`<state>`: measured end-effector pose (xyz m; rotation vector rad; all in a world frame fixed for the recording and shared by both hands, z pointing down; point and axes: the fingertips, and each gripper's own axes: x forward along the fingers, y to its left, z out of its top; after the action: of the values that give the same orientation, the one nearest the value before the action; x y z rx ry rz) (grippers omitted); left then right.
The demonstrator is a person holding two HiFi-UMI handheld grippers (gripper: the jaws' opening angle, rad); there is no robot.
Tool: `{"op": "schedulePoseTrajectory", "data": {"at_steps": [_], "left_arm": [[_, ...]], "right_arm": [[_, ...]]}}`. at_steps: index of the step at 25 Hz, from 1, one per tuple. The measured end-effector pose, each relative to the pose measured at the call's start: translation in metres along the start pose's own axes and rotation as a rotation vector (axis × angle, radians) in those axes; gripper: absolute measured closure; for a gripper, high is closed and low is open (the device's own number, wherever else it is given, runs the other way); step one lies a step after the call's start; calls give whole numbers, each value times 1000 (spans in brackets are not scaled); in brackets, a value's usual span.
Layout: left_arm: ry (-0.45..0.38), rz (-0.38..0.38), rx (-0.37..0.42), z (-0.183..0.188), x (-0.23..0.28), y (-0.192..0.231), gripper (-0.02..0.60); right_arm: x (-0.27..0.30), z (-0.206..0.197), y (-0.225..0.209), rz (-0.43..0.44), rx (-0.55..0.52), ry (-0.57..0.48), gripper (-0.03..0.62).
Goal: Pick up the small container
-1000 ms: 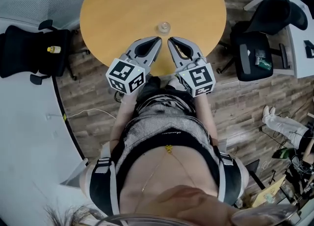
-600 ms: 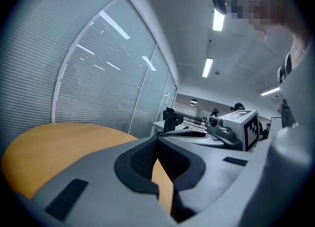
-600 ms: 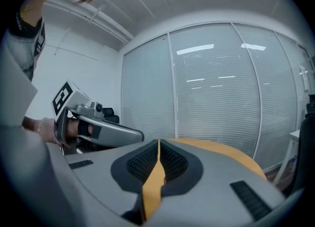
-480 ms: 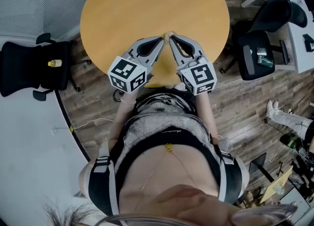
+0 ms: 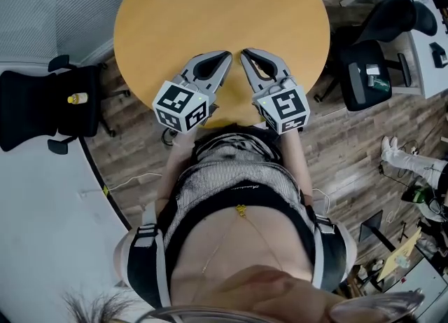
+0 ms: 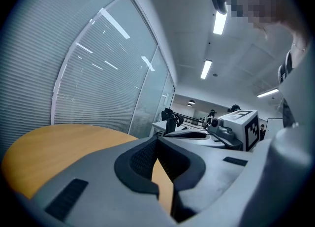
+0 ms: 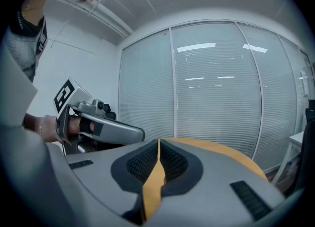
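Note:
The small container shows in none of the views at this moment. My left gripper (image 5: 225, 55) and right gripper (image 5: 245, 52) hang side by side over the near part of the round wooden table (image 5: 217, 6), with their tips angled toward each other and almost meeting. In the left gripper view, the left gripper (image 6: 157, 140) is shut, with only tabletop showing through the slit behind its tips. The right gripper (image 7: 158, 143) is shut too, with nothing between its pads. Each gripper view shows the other gripper alongside, the right gripper (image 6: 231, 127) and the left gripper (image 7: 98, 127).
A black office chair (image 5: 42, 101) stands left of the table and another (image 5: 367, 69) to its right, beside a white desk (image 5: 413, 13). A person's legs (image 5: 413, 164) lie on the wood floor at right. Glass walls with blinds (image 7: 216, 88) rise beyond the table.
Both grippers moved forward over the table toward the small clear container. It stood ahead of their tips, then between them, and is now out of sight.

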<state>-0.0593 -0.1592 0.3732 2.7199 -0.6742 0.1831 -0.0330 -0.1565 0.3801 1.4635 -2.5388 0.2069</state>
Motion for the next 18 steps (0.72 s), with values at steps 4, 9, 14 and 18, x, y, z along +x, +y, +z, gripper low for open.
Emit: {"op": "schedulePoseTrajectory", "data": {"at_steps": [4,9,14,18], "left_arm": [[2,-13,-7,-4,-1,5,563],[2,-29,-7,-6,-5,10,563],[0,-28,-10,-9,-11,13,563],[2,-16,-21,-13,-13,14,563]], "right_arm": [[4,-5,3,0,-5,12,566],[5,-9,4,-21,-1,21,566],[4,-9,8,-27,-10,16,566],[0,-11,3,-27,-21,20,566]]}}
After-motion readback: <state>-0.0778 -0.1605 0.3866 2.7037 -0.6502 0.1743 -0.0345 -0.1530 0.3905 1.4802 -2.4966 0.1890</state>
